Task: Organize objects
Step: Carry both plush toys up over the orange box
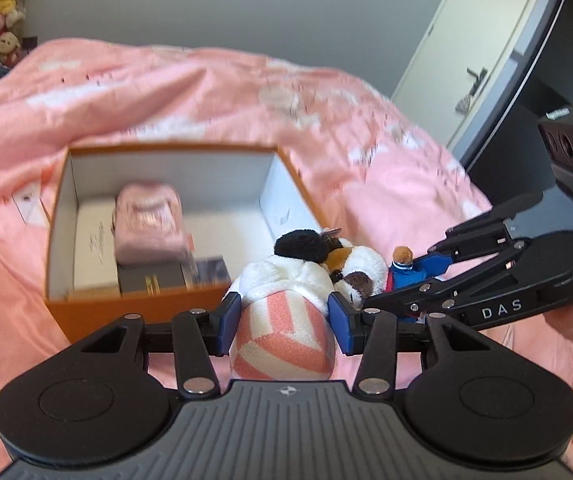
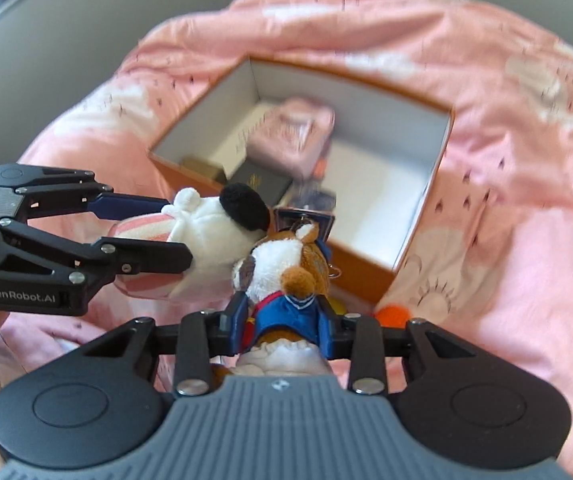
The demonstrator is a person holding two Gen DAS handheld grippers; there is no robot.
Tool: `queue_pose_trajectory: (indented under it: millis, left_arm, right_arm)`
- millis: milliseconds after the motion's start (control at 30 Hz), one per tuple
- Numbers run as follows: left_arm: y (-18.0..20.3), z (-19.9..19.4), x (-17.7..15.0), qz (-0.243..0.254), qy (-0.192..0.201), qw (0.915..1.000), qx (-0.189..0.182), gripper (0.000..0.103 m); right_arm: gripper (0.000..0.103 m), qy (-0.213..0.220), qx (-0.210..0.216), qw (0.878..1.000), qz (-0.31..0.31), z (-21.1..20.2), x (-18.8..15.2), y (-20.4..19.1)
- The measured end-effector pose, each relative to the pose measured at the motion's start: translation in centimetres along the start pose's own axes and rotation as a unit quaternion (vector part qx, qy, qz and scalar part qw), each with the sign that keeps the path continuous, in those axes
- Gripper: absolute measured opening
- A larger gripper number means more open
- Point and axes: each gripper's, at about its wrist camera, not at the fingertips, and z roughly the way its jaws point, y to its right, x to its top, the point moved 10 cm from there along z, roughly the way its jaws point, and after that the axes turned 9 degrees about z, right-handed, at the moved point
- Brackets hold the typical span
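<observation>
My left gripper [image 1: 284, 320] is shut on a white plush toy [image 1: 286, 280] with a black ear and pink-striped body, held just in front of the orange box [image 1: 134, 312]. It also shows in the right wrist view [image 2: 210, 236]. My right gripper [image 2: 282, 320] is shut on a small brown-and-white plush dog [image 2: 282, 264] in blue clothes, held beside the first toy, near the box's near corner [image 2: 366, 276]. The right gripper shows in the left wrist view [image 1: 406, 284]. The open box holds a pink pouch [image 1: 148, 224], a white box and dark small boxes.
The box sits on a bed with a rumpled pink quilt [image 1: 206, 92]. An orange item [image 2: 394, 316] lies on the quilt by my right gripper. A door [image 1: 458, 52] and dark furniture [image 1: 546, 92] stand to the right. Plush toys [image 1: 6, 8] hang at far left.
</observation>
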Motion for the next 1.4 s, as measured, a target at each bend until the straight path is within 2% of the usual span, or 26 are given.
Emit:
queue_pose_trajectory:
  millis: [267, 433, 533, 767, 933, 1133, 1300, 1400]
  left_arm:
    - [-1.5, -0.1, 5.0, 0.019, 0.033, 0.9991, 0.018, 0.054]
    - [-3.5, 1.8, 7.9, 0.015, 0.033, 0.9993, 0.014, 0.054]
    - [-4.8, 4.0, 9.0, 0.002, 0.02, 0.9998, 0.004, 0.054]
    - [-7.6, 10.4, 8.5, -0.041, -0.028, 0.9988, -0.007, 0.054]
    - [-9.5, 14.0, 7.3, -0.094, -0.056, 0.9939, -0.002, 0.054]
    - [-11.1, 16.4, 6.6, -0.145, -0.046, 0.9882, 0.019, 0.054]
    - [-11.5, 17.8, 5.6, -0.148, -0.047, 0.9876, 0.024, 0.054]
    - [-11.8, 18.2, 5.5, -0.146, -0.049, 0.988, 0.016, 0.054]
  right_arm:
    - [0.037, 0.066, -0.015, 0.998, -0.013, -2.3, 4.8, -0.2]
    - [0.037, 0.1, -0.027, 0.995, 0.007, -2.1, 8.1, 1.0]
    - [0.037, 0.121, -0.039, 0.992, 0.019, -1.2, 9.8, 2.0]
    - [0.036, 0.11, -0.054, 0.99, 0.069, 3.8, 11.9, 5.5]
    - [0.036, 0.089, -0.053, 0.986, 0.129, 7.9, 12.5, 8.0]
    - [0.037, 0.085, -0.056, 0.976, 0.194, 11.6, 13.1, 9.8]
    - [0.037, 0.09, -0.072, 0.975, 0.192, 13.5, 13.6, 10.6]
    - [0.037, 0.089, -0.078, 0.978, 0.172, 14.1, 13.7, 10.7]
